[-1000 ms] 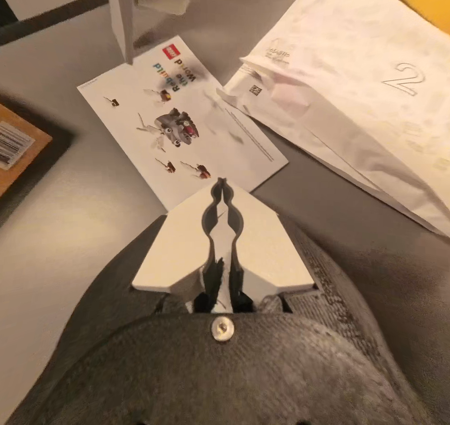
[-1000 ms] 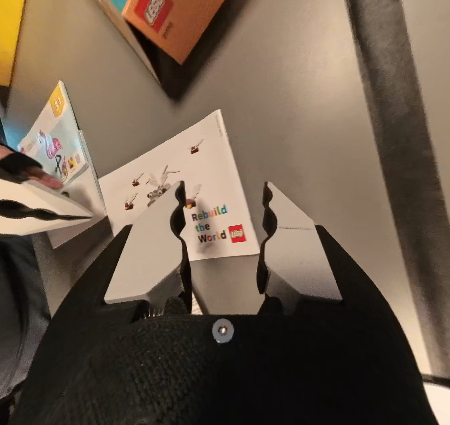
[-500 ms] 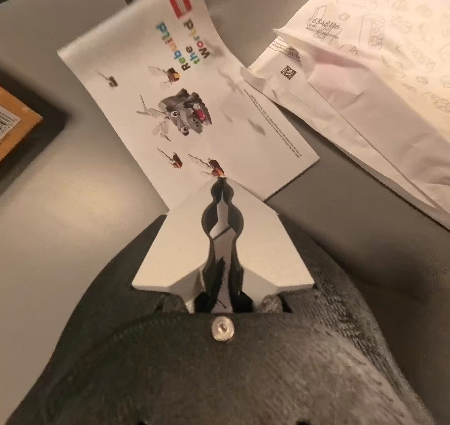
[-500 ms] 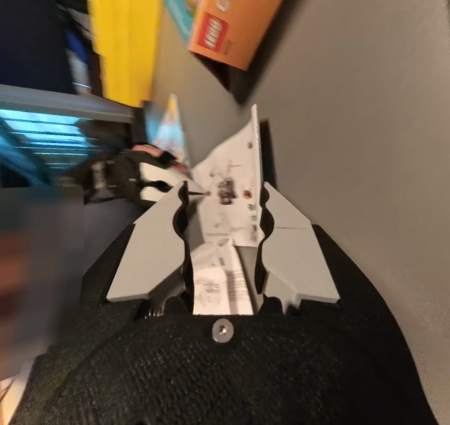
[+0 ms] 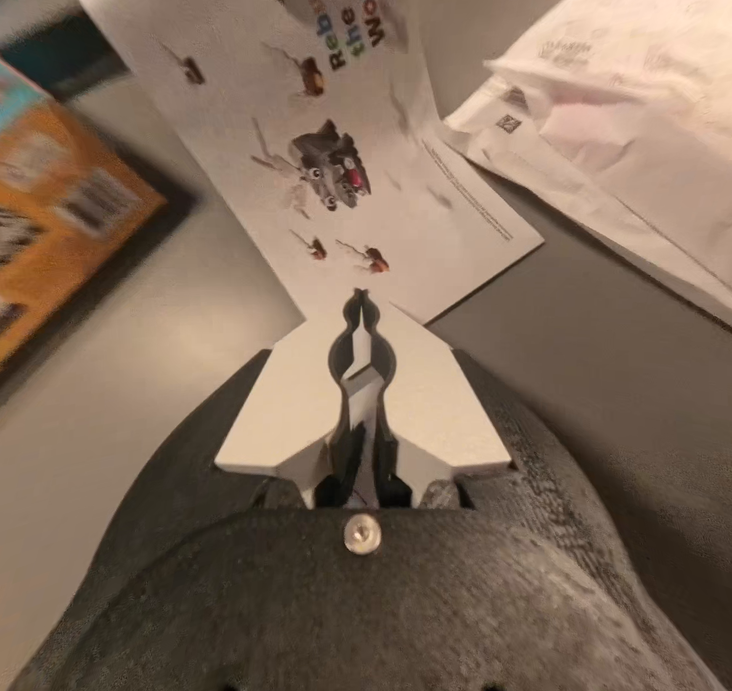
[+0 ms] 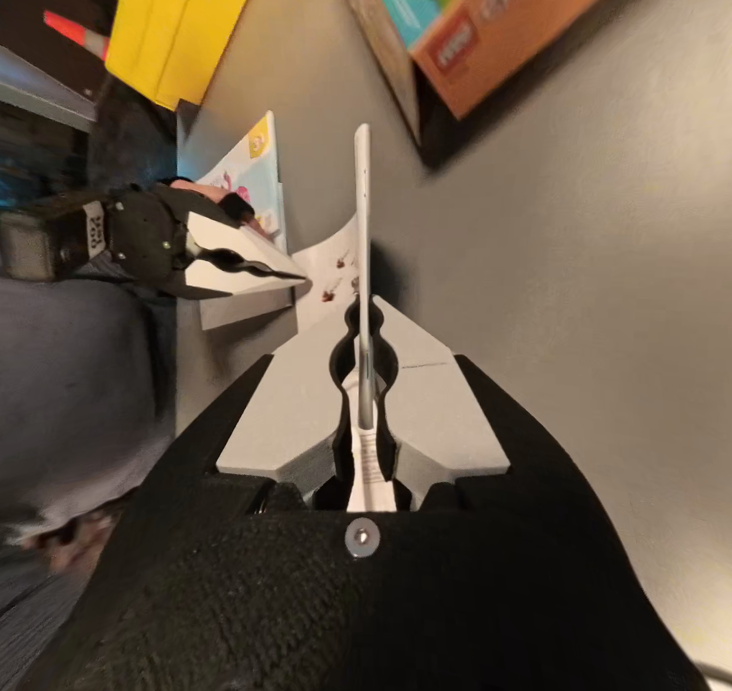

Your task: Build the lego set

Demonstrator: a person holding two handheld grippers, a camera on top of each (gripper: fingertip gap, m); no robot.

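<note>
A white instruction booklet (image 5: 356, 137) with small printed model pictures is lifted off the grey table (image 5: 119, 355). My left gripper (image 5: 361, 295) is shut on its near edge, and white paper shows between the jaws. In the right wrist view the booklet (image 6: 362, 196) stands edge-on, and my right gripper (image 6: 363, 303) is shut on that edge, with both pads against the paper. The left gripper (image 6: 303, 275) shows there too, closed, with its tip at the booklet's curved page.
White paper bags (image 5: 614, 117) lie at the right. An orange box (image 5: 59, 204) lies at the left and shows in the right wrist view (image 6: 495, 30). A second booklet (image 6: 249, 180) and a yellow object (image 6: 174, 26) are farther off. A gloved hand (image 6: 233, 204) holds the left gripper. Some 12 centimeters of space lies between my two pairs of fingers.
My right gripper turned, moved over the booklet's edge and closed on it. The left gripper stayed shut on the booklet and raised it off the table.
</note>
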